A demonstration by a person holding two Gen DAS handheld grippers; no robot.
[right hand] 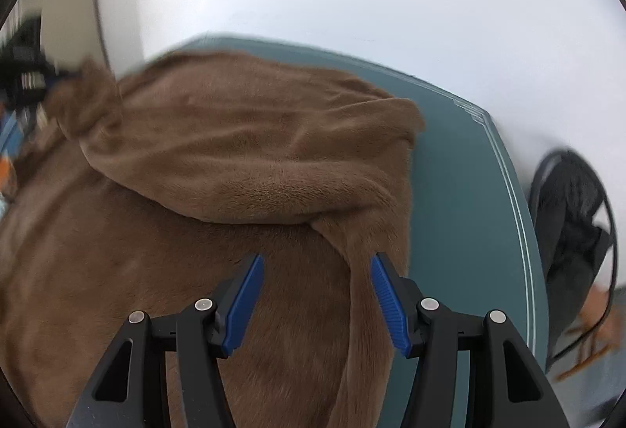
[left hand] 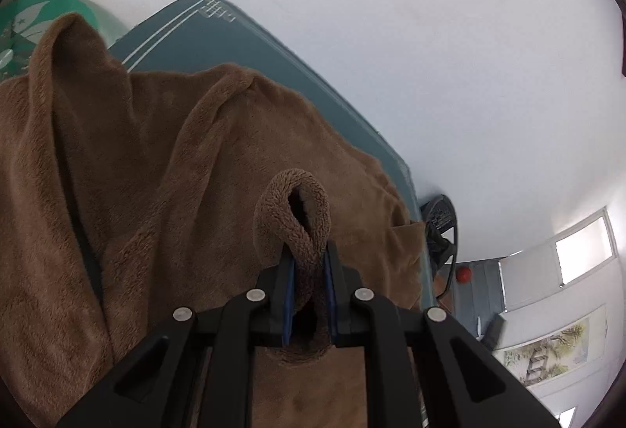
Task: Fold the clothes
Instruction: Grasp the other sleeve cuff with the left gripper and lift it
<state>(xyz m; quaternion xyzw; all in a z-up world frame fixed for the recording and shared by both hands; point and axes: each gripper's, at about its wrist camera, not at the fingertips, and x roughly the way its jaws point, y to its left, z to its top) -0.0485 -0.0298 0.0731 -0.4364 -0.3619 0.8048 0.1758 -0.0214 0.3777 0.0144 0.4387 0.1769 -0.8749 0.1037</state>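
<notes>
No writing is legible. The left gripper pinches the fuzzy brown garment's cuff; the right gripper gapes above it.

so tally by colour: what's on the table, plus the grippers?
Brown: 1, fleece garment
Teal: 1, table mat
Black with blue pads: 2, left gripper shut on a garment cuff, right gripper open over the fleece
Total: 4
</notes>
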